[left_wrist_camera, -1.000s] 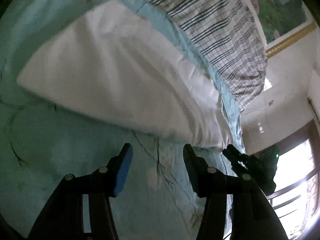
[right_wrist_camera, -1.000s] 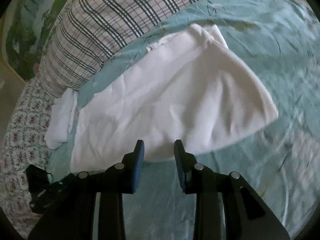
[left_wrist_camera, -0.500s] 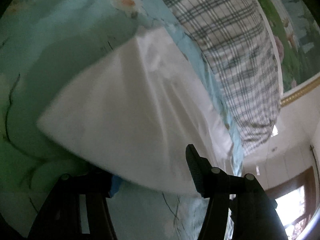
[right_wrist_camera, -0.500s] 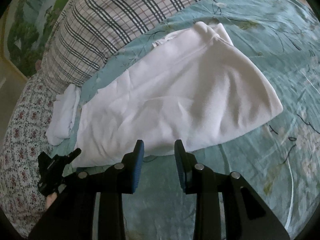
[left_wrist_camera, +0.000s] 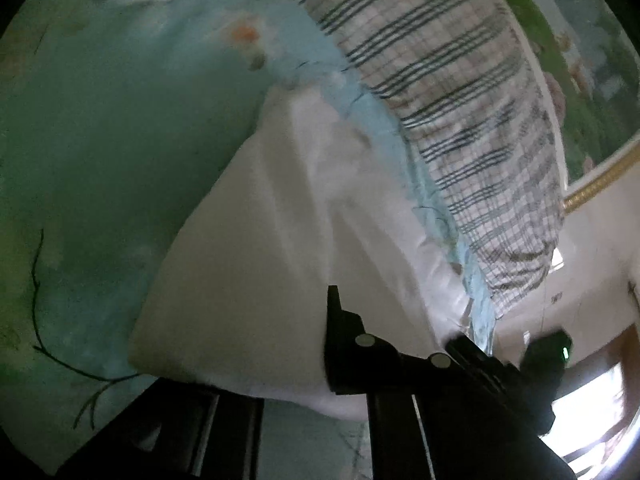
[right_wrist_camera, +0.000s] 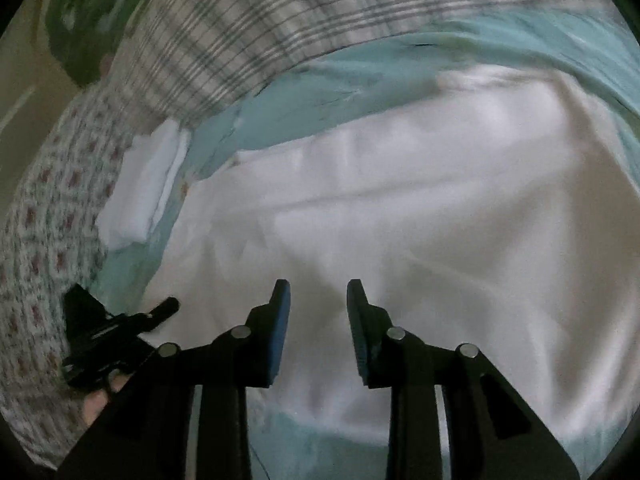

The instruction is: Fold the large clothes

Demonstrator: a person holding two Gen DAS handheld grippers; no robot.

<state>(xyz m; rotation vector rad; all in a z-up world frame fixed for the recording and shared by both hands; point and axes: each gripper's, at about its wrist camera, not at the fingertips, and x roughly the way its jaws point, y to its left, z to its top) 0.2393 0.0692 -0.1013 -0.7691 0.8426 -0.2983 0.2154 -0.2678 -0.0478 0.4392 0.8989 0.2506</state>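
Now the white cloth [right_wrist_camera: 400, 208] lies flat on the bed [left_wrist_camera: 100, 140] for folding. Right gripper [right_wrist_camera: 318, 300] hangs over its near edge, fingers apart and empty. Left gripper [left_wrist_camera: 280, 360] straddles that edge, one finger under the cloth; I cannot tell its grip.

1. White garment [right_wrist_camera: 420, 216]: soft matt cloth, lightly creased.
2. Bed sheet [left_wrist_camera: 120, 128]: teal printed cloth, matt.
3. Plaid blanket [left_wrist_camera: 460, 92]: woven cloth.
4. My right tongs [right_wrist_camera: 318, 300]: matt black plastic, blue pads [right_wrist_camera: 280, 332].

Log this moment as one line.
left gripper: fabric edge between fingers | right gripper: open over white garment | bedsheet: teal
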